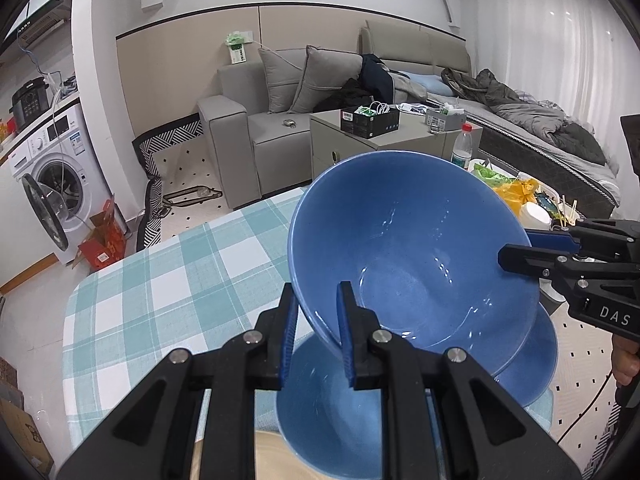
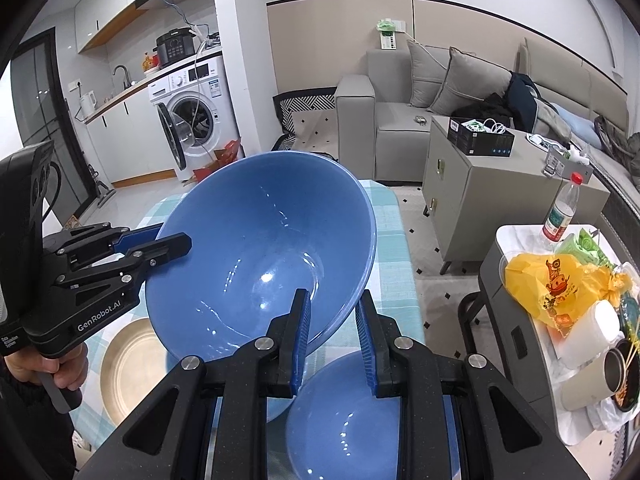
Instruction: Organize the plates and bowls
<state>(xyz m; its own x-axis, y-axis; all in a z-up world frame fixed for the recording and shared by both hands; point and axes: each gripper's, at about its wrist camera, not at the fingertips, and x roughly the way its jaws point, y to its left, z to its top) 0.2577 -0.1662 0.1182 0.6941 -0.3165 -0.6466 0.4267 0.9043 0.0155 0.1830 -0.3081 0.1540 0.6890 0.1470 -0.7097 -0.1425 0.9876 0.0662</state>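
Both grippers' jaws pinch the tilted blue bowl's (image 1: 408, 248) rim.

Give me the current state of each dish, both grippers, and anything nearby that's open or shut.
Large blue bowl: lifted, tilted, gripped at two rim points.
Second blue bowl: upright on the table, empty.
Beige plate: flat on the table, empty.
Left gripper: shut on the large bowl's rim.
Right gripper: shut on the rim.
Washing machine: door open.
Water bottle: upright, capped.
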